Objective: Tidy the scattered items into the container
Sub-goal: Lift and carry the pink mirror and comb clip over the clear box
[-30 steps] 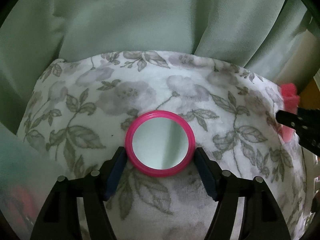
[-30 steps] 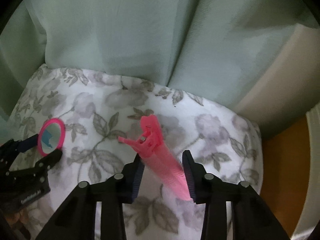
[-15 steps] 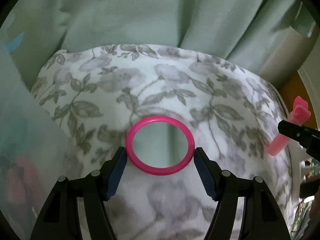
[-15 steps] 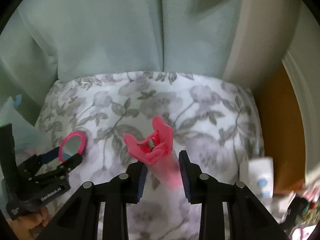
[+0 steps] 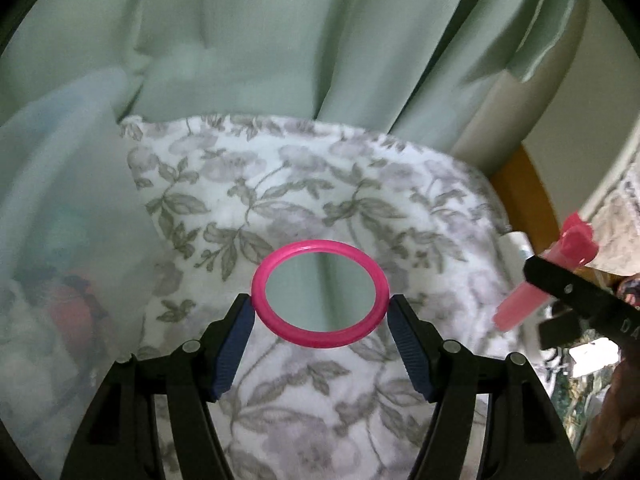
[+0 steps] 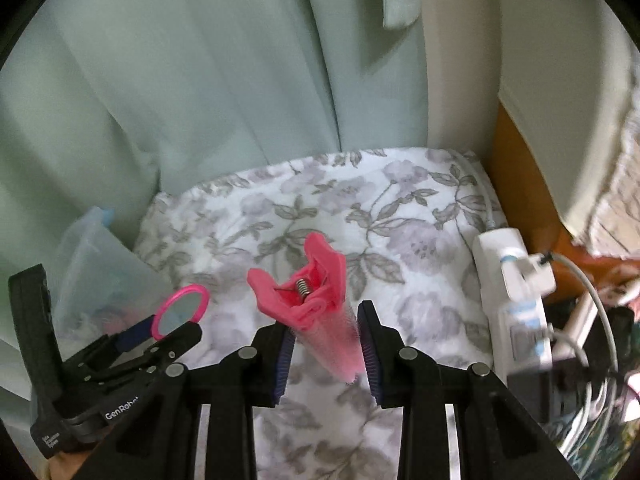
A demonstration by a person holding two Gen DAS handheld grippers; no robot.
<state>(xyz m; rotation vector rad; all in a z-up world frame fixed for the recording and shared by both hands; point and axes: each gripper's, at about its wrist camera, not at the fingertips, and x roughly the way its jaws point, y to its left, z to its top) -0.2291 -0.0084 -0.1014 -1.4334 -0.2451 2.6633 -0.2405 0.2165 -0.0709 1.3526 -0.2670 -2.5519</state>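
A round mirror (image 5: 320, 294) with a pink rim is pinched between the blue pads (image 5: 234, 346) of the left gripper (image 5: 320, 312); the pads press on opposite edges of the rim, and the mirror is held above a floral blanket (image 5: 320, 184), its glass tilted up and reflecting the pale green curtain (image 5: 280, 40) behind. In the right wrist view the same mirror (image 6: 182, 311) is seen at the tip of the left gripper (image 6: 160, 330), well to the left of the clip.

A pink hair clip (image 6: 316, 304) is gripped by the right gripper (image 6: 326, 340) — its long toothed part is clamped between the two pads, while the spring end with its spread wings points up and away from the camera. From the left wrist view the clip (image 5: 540, 276) is seen at the right edge, sticking out past a black finger (image 5: 568, 292) of the right gripper. Both items are lifted clear of the blanket.

The container (image 6: 96, 272) — a translucent bluish box — stands at the left edge of the blanket, against the curtain, just behind the left gripper. In the left wrist view it (image 5: 60, 240) fills the left side; blurred reddish and dark shapes are seen through its wall, but what they are cannot be told.

A white power strip (image 6: 508, 288) with plugs and cables lies along the right edge of the blanket.
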